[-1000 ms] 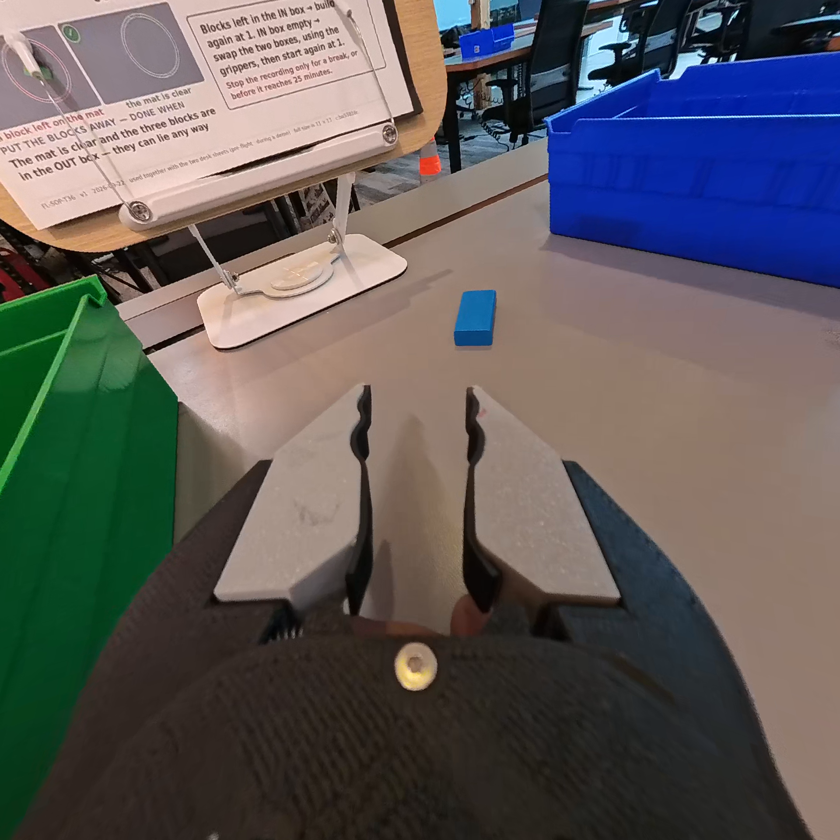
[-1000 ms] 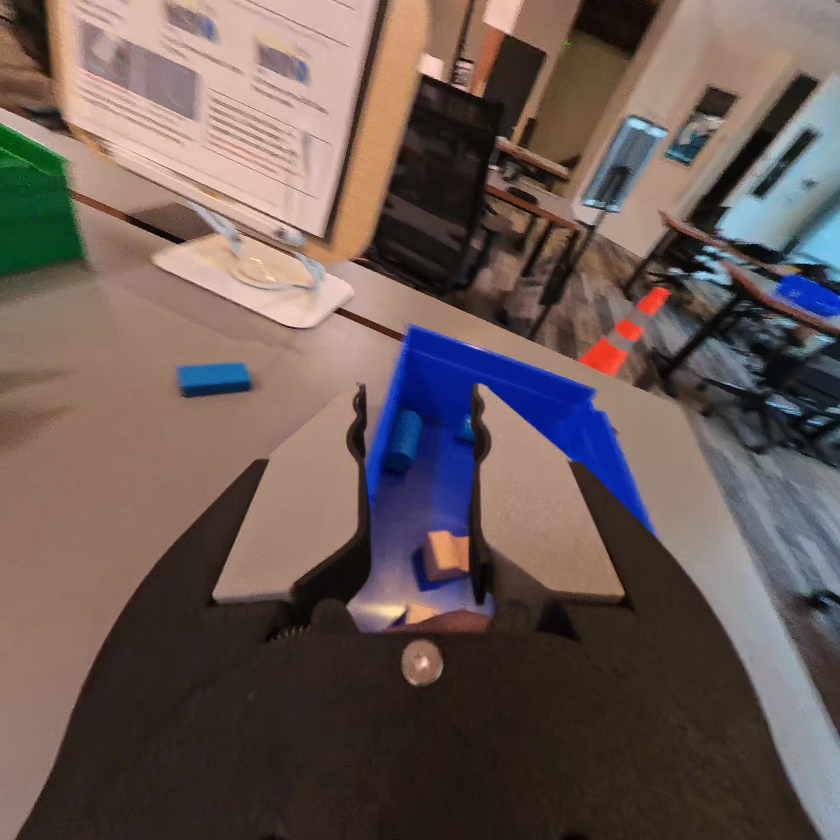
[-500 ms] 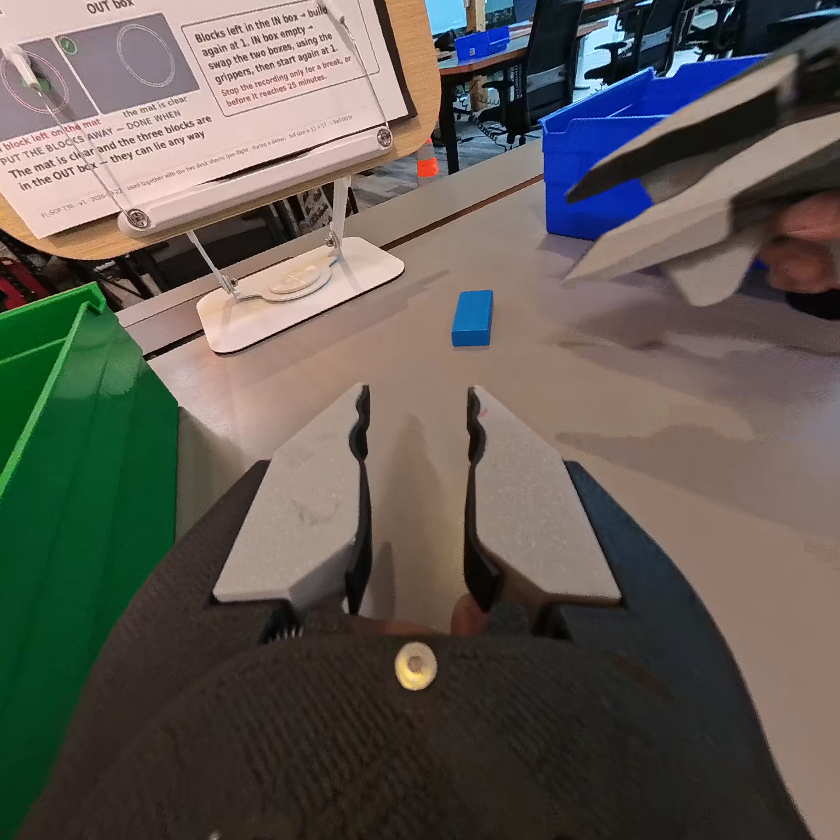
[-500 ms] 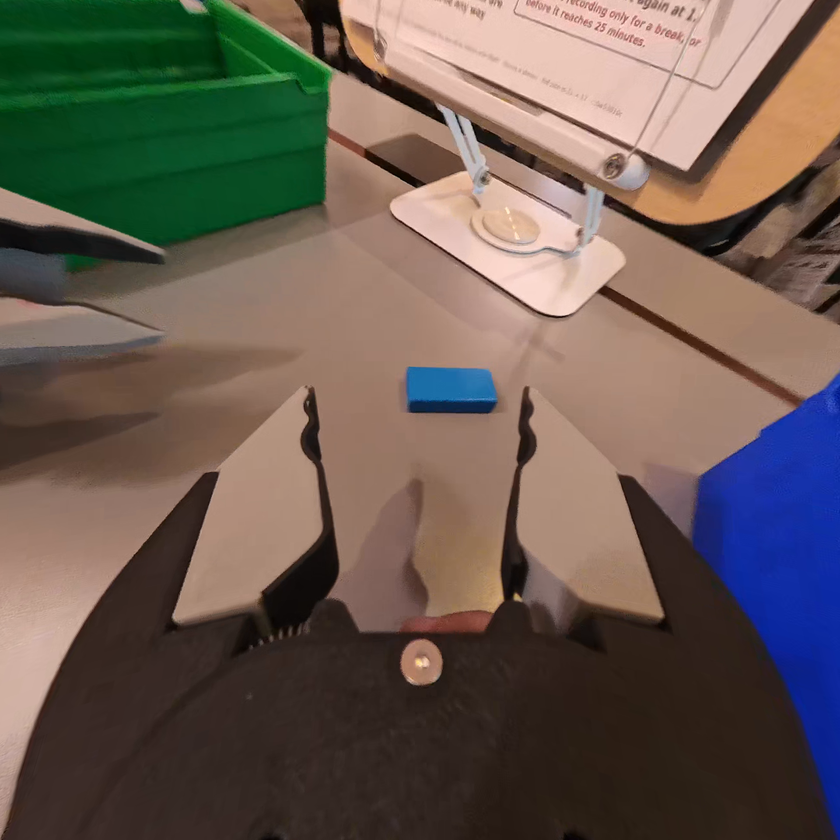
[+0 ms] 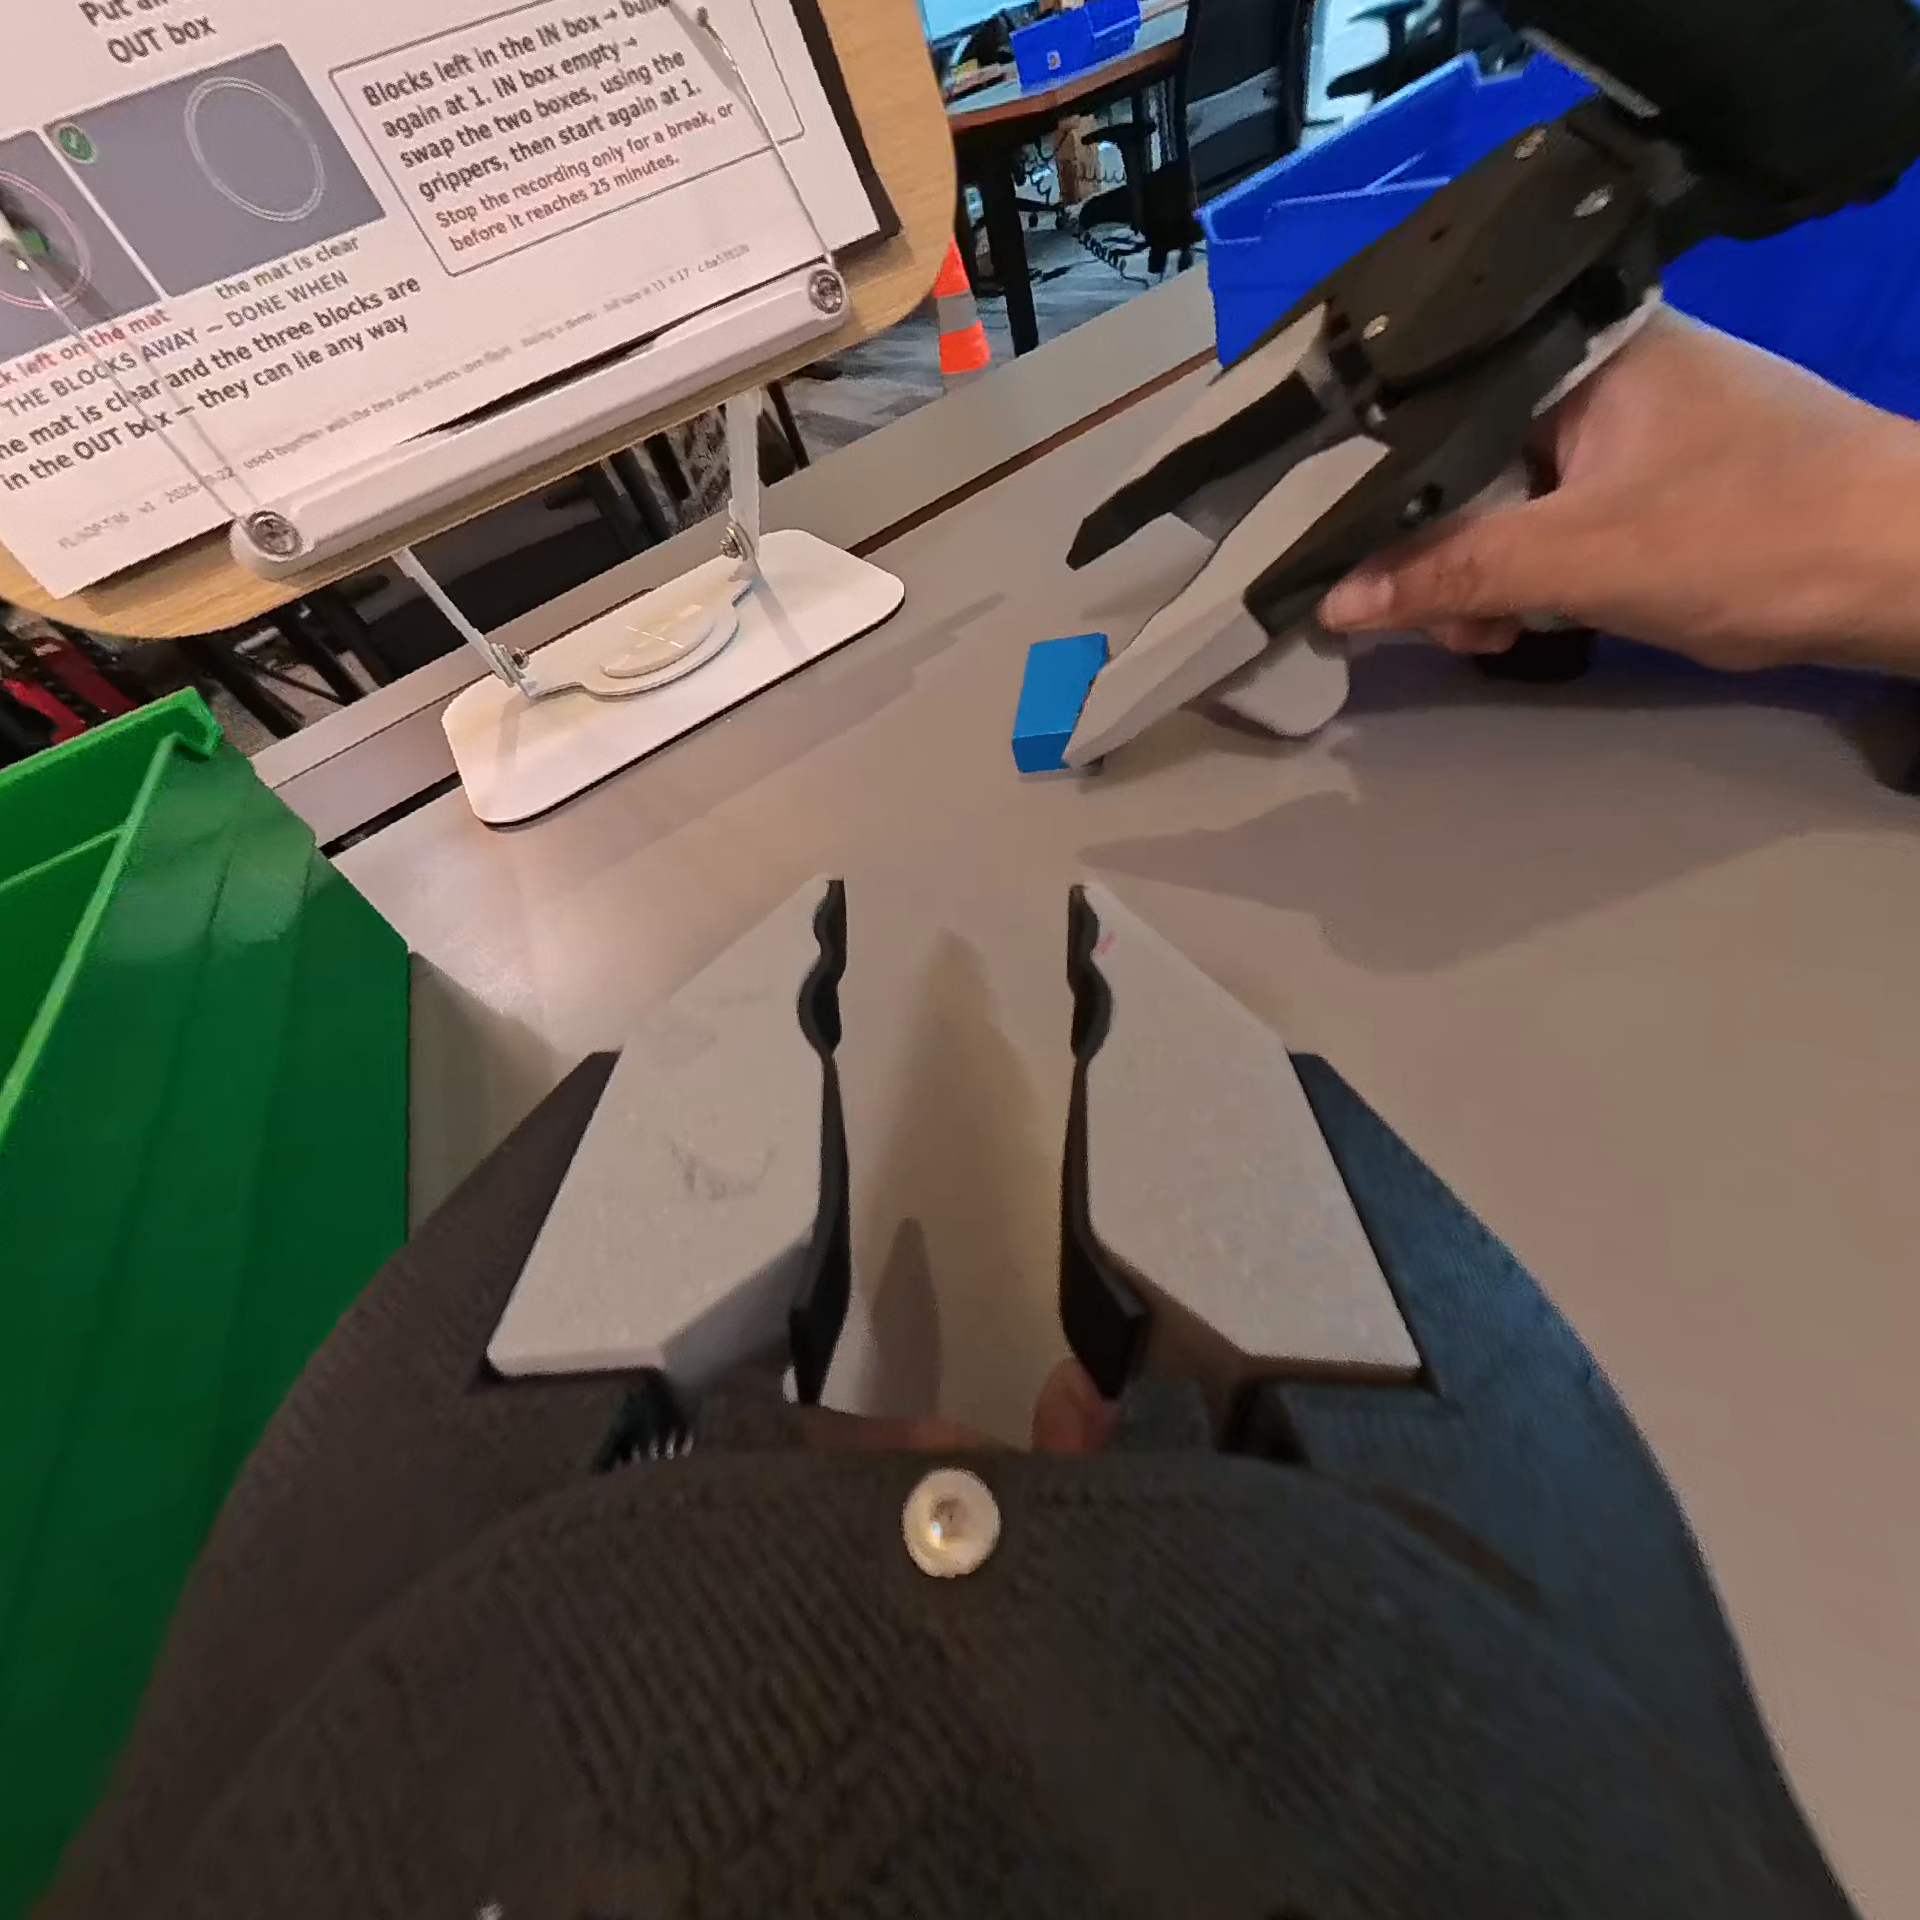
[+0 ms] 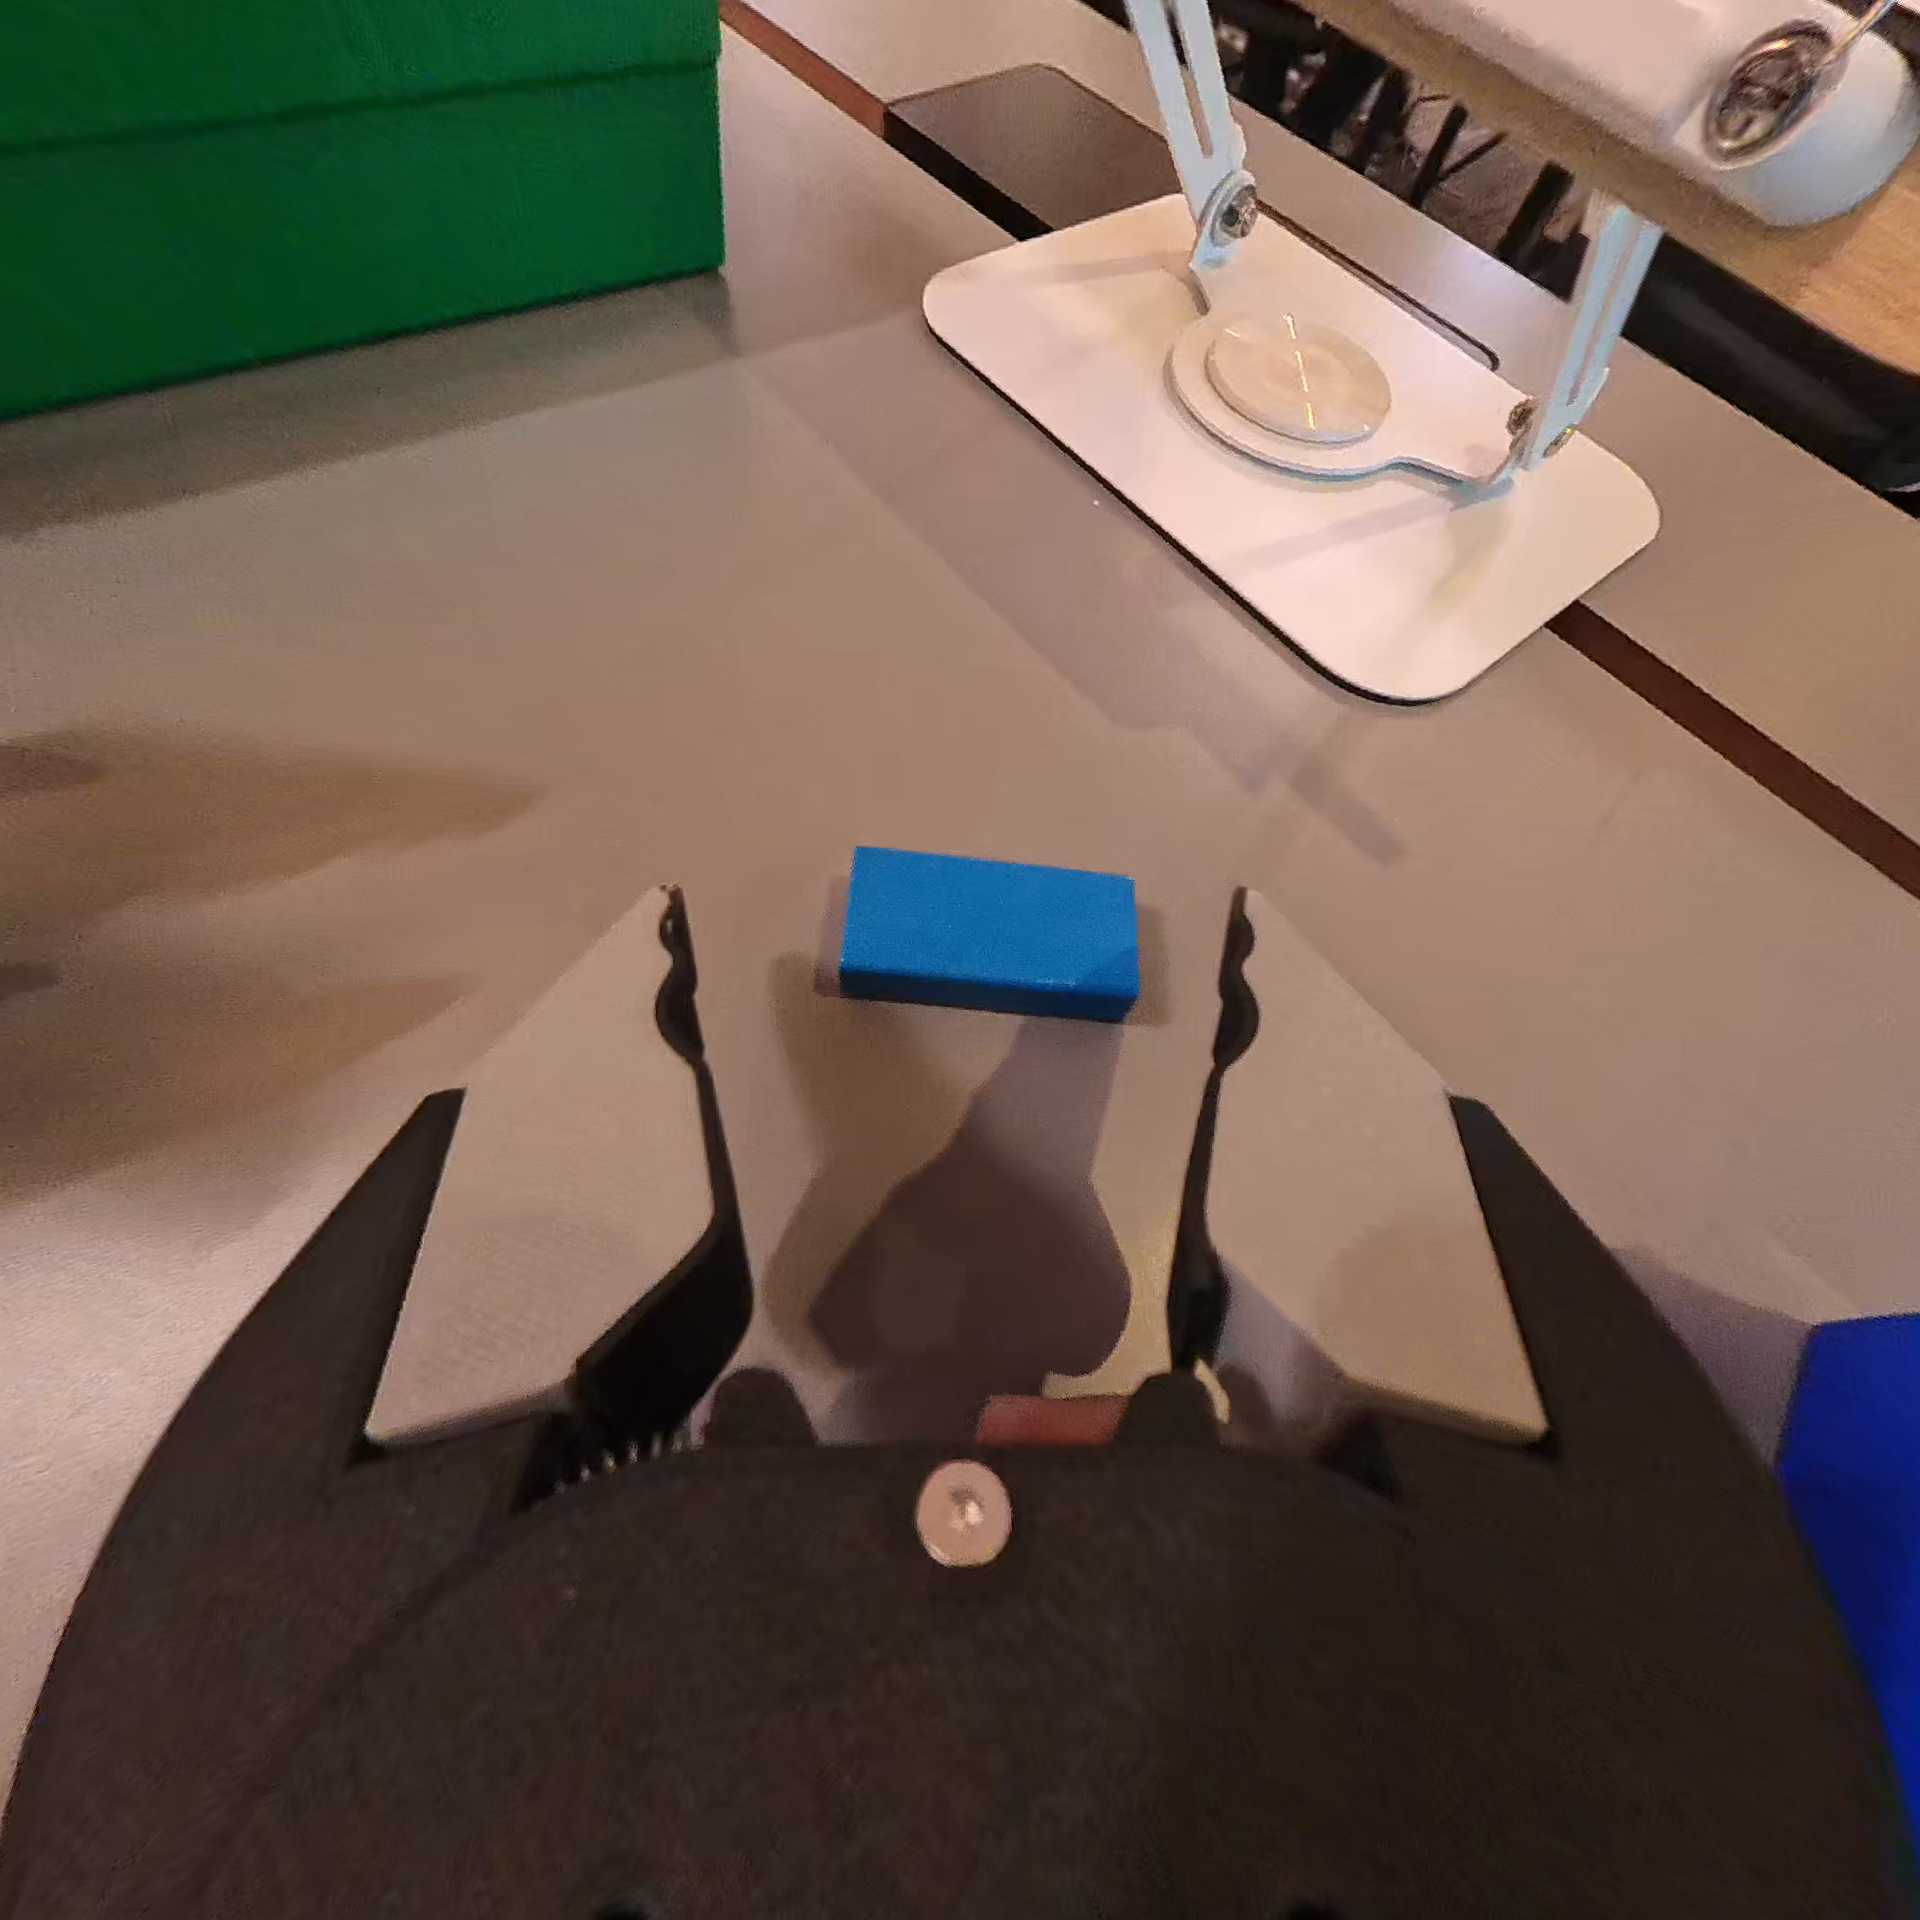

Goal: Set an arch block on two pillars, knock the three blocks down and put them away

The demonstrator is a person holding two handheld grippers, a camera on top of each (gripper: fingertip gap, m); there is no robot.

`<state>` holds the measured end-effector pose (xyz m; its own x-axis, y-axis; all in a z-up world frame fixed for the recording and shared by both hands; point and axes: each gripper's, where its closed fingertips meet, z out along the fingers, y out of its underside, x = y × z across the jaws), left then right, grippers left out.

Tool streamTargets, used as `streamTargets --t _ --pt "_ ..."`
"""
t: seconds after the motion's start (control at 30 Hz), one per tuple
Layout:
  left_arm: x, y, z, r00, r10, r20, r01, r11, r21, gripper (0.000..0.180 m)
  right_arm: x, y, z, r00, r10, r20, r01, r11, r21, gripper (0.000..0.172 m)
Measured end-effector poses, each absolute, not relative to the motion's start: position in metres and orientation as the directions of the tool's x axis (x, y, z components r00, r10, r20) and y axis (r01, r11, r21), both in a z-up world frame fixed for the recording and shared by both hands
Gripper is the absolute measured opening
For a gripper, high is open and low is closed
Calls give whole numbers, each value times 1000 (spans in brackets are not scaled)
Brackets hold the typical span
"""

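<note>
A flat blue block [image 6: 987, 940] lies on the grey table. My right gripper [image 6: 954, 904] is open wide, low over the table, with the block lying between its two fingertips; neither pad touches it. In the left wrist view the same block [image 5: 1055, 698] shows beside the right gripper [image 5: 1132, 665], held by a person's hand [image 5: 1662, 540]. My left gripper [image 5: 956, 904] is open with nothing between its fingers, and hovers over bare table nearer than the block.
A green bin [image 5: 156, 1039] stands at the left, also in the right wrist view [image 6: 353, 177]. A blue bin [image 5: 1455, 177] stands at the back right. A white stand [image 5: 675, 665] carrying an instruction sheet [image 5: 364, 208] stands behind the block.
My right gripper swung away from the blue bin, opened wide and came down around the blue block. My left gripper has stayed almost still.
</note>
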<state>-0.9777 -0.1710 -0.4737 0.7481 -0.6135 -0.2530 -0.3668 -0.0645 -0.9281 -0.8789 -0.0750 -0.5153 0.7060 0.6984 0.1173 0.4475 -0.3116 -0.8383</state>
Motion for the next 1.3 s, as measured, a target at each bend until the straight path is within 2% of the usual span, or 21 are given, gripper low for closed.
streamTargets --t 0.17,0.23,0.3,0.33,0.43,0.57,0.73,0.83,1.07,1.17,1.3 --pt "-973 -173 -477 726 -620 -297 -411 -45 -910 41 -867 -57 -531 772 608 187 500 -397 -770 109" --pt "-973 -173 -477 726 -619 -298 -411 -44 -911 42 -866 -54 -537 780 600 176 501 -433 -749 106" --pt "-973 -173 -477 727 -621 -293 -407 -47 -912 42 -872 -57 -539 762 636 122 493 -448 -745 94" --pt "-973 -173 -477 727 -622 -291 -407 -49 -912 42 -878 -62 -541 732 677 79 495 -448 -745 65" --pt "-973 -173 -478 724 -625 -292 -412 -52 -910 42 -879 -67 -540 716 691 101 514 -423 -746 64" --pt "-973 -174 -476 725 -618 -304 -413 -37 -910 42 -876 -75 -530 710 670 216 556 -345 -756 64" --pt "-977 -173 -473 742 -606 -286 -387 -38 -921 42 -864 -94 -477 723 578 378 578 -206 -789 64" --pt "-980 -172 -470 755 -600 -264 -361 -45 -931 41 -856 -120 -441 740 544 396 547 -145 -824 64" --pt "-980 -170 -473 753 -608 -250 -361 -66 -930 42 -819 -190 -405 765 500 406 496 -55 -867 64" --pt "-979 -170 -473 750 -610 -257 -369 -64 -927 42 -780 -192 -389 784 418 458 546 -114 -830 64" --pt "-982 -171 -469 760 -599 -253 -346 -44 -937 41 -733 -205 -355 858 372 353 423 -124 -898 65"
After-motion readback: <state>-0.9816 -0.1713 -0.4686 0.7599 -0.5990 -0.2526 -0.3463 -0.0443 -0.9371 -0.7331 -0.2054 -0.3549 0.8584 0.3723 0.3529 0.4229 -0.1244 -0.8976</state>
